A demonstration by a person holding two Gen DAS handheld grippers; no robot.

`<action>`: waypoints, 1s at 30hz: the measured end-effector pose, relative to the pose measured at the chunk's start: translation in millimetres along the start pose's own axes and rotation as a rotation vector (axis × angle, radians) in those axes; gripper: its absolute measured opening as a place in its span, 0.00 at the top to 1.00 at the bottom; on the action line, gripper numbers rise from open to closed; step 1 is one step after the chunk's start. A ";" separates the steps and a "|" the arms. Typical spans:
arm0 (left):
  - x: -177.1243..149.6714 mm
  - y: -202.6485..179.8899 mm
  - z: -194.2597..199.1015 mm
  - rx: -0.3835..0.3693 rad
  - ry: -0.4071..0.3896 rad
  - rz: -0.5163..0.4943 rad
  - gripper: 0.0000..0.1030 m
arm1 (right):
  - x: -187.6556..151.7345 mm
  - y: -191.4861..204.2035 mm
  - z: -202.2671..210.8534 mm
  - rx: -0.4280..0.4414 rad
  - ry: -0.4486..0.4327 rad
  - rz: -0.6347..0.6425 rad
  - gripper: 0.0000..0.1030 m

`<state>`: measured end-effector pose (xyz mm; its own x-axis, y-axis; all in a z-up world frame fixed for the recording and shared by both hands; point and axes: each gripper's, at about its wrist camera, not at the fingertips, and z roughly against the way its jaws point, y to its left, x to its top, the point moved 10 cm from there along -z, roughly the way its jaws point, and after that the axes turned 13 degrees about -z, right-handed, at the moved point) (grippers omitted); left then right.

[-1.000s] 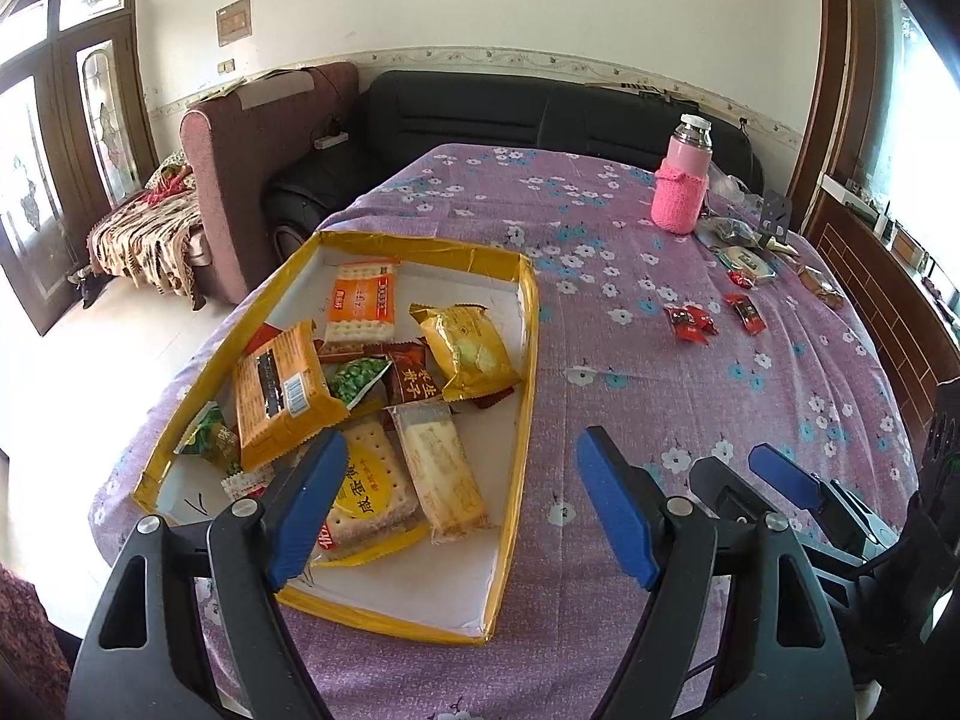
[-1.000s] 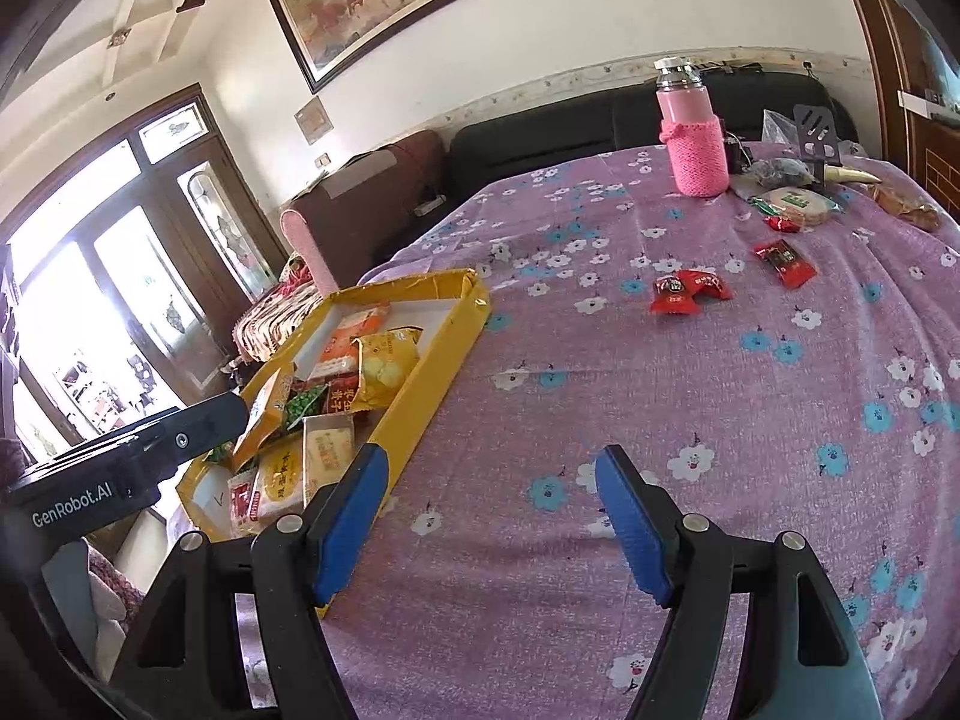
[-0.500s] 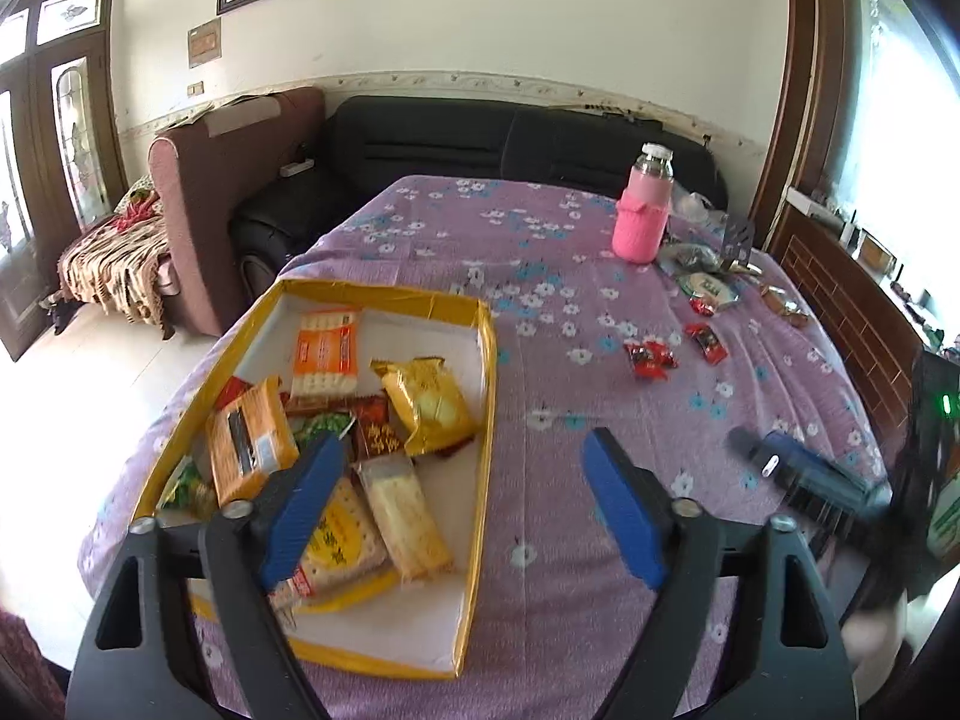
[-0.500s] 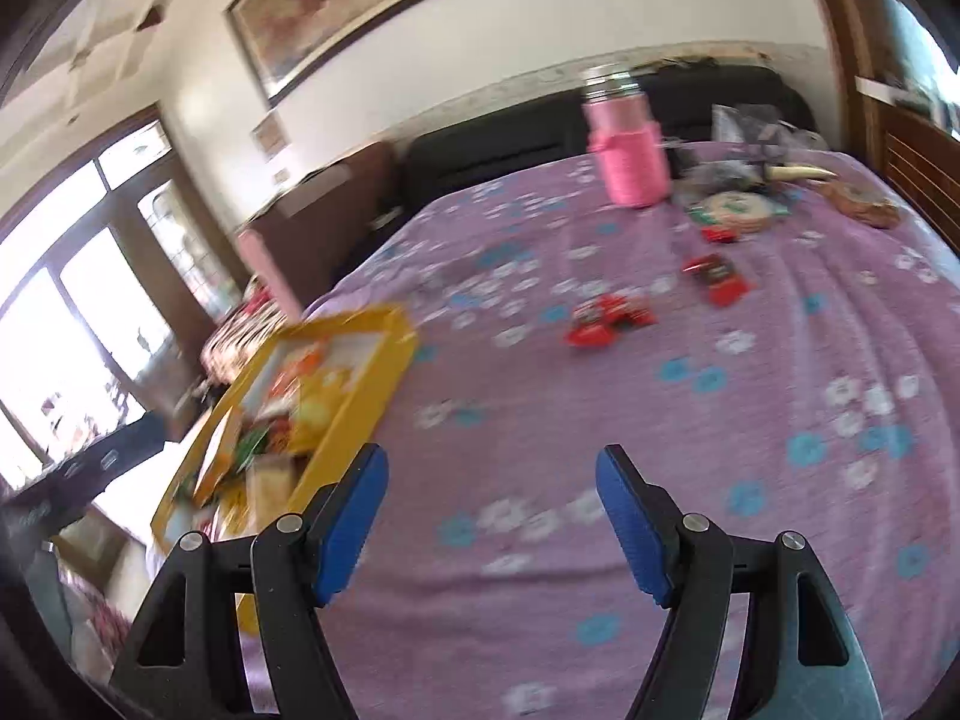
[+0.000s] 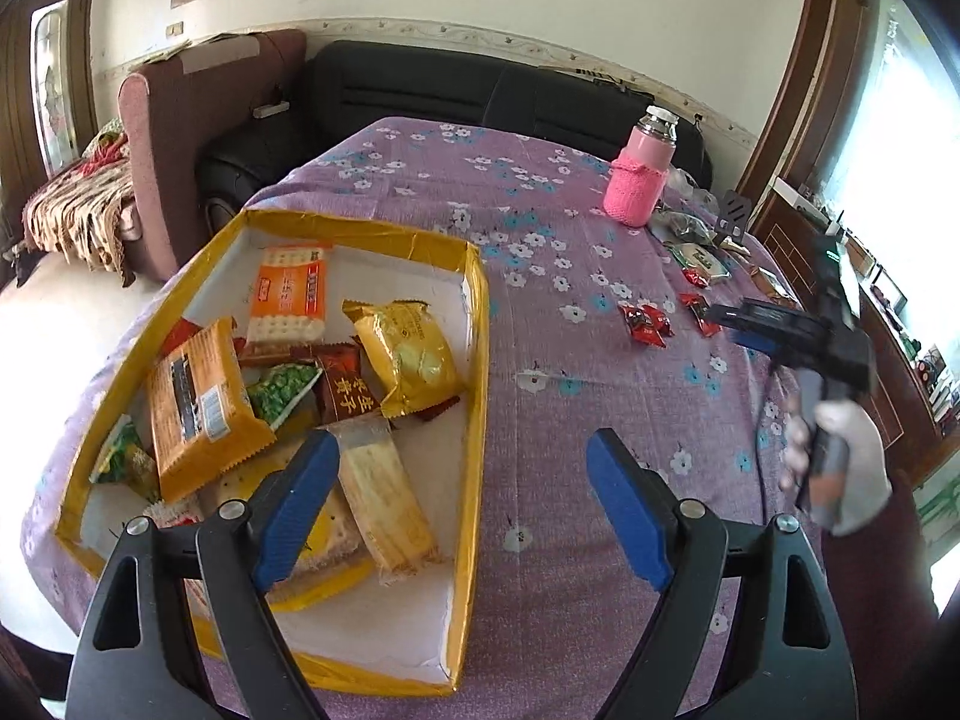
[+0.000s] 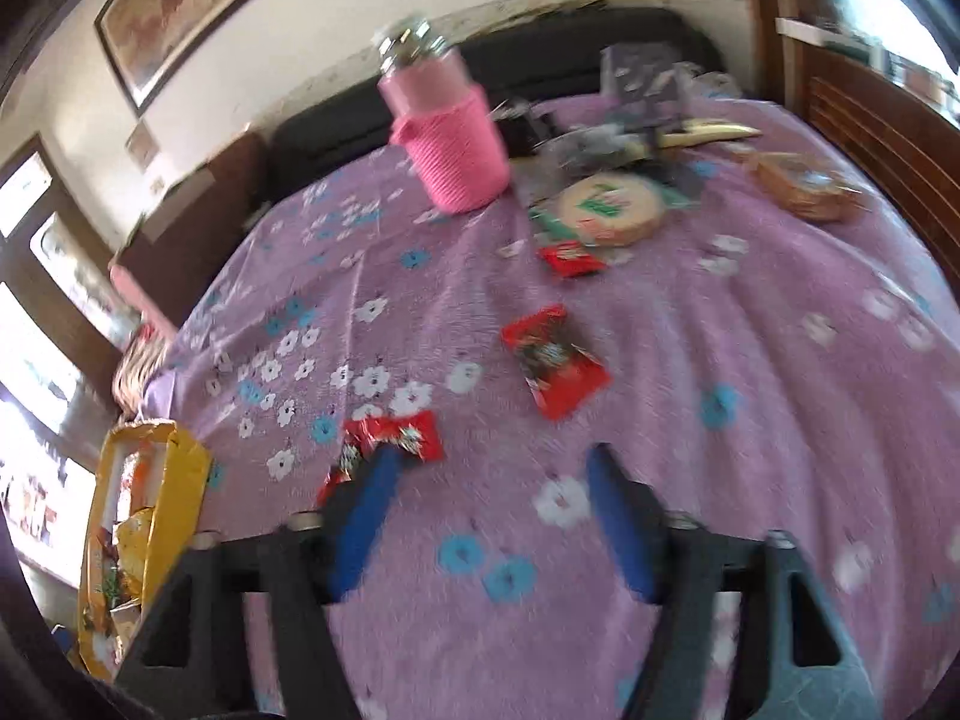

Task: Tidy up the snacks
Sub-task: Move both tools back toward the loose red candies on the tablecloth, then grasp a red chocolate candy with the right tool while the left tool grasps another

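A yellow-rimmed tray (image 5: 474, 420) lies on the purple flowered tablecloth and holds several snack packs, among them an orange pack (image 5: 204, 408) and a gold pack (image 5: 408, 354). My left gripper (image 5: 462, 450) hangs open over the tray's right rim, holding nothing. Loose red candies (image 5: 645, 324) lie further right on the cloth. My right gripper (image 6: 495, 456) hovers low there, jaws closing with only cloth between them. A pair of red candies (image 6: 393, 438) sits at its left fingertip, and a red packet (image 6: 558, 360) lies just beyond. The left wrist view shows that gripper (image 5: 738, 318) held by a gloved hand (image 5: 852, 468).
A pink sleeved bottle (image 6: 450, 138) stands at the back. Near it are a round cracker pack (image 6: 609, 210), a third red candy (image 6: 570, 258), a brown packet (image 6: 798, 186) and dark wrappers. A black sofa (image 5: 480, 96) lies beyond the table, and wooden furniture lines the right side.
My right gripper has swept forward and right across the table to the red candies, and its jaws have narrowed. The left gripper has shifted slightly and opened a little wider.
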<state>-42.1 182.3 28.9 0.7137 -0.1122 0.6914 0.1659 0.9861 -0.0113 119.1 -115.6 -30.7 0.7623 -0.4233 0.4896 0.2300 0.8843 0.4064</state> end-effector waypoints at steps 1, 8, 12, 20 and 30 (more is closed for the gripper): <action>1.5 -0.6 0.1 -0.003 -0.004 -0.003 0.17 | -1.4 9.8 -11.8 0.018 0.040 0.011 0.52; 11.1 -17.7 -13.2 -0.041 0.014 -0.034 0.17 | -9.0 37.0 -63.6 -0.013 0.142 -0.005 0.52; 18.2 -33.5 -24.6 -0.075 0.028 -0.058 0.17 | -10.2 39.7 -66.0 -0.097 0.087 0.067 0.75; 43.2 -72.7 -58.8 -0.148 0.074 -0.087 0.18 | -24.2 8.2 -30.7 -0.036 0.042 0.037 0.82; 76.9 -128.7 -168.7 -0.152 0.160 -0.128 0.42 | -40.5 -33.4 10.4 0.136 0.039 -0.129 0.82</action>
<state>106.2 26.1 -38.3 0.7771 -0.2651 0.5708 0.3540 0.9340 -0.0481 74.2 -130.1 -56.1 0.7550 -0.5215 0.3975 0.2459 0.7871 0.5657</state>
